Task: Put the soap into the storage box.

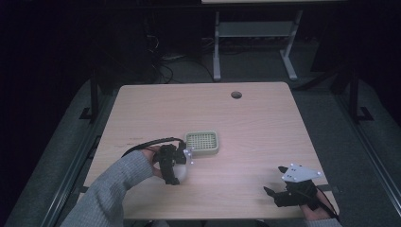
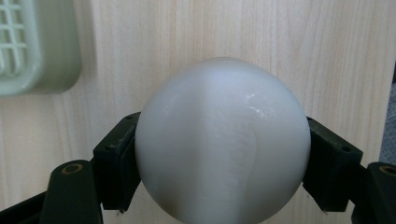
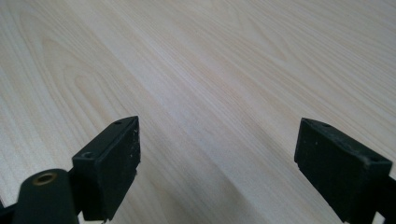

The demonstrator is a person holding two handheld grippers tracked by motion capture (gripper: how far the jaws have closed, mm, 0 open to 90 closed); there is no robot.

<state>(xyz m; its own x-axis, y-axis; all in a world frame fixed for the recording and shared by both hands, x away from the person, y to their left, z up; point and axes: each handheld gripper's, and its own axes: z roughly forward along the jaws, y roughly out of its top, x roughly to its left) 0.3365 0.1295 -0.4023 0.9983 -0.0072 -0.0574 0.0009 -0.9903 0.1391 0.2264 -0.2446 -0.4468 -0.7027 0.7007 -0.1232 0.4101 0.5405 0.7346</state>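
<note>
A smooth white ball (image 2: 223,140) is clamped between the two black jaws of my left gripper (image 2: 223,156), just above the wooden table. In the high view my left gripper (image 1: 181,165) sits left of the table's middle, and the ball (image 1: 185,169) shows as a pale round shape at its tip. A pale green square tray with a grid floor (image 1: 202,143) lies just beyond it; one of its corners (image 2: 37,51) appears in the left gripper view. My right gripper (image 1: 274,179) rests low near the front right, open, with bare wood between its jaws (image 3: 217,158).
The light wooden table (image 1: 255,127) has a round cable hole (image 1: 236,94) near its far edge. A grey sleeve (image 1: 113,189) comes in at the front left. Beyond the table stand the white legs of another desk (image 1: 216,47) on a dark floor.
</note>
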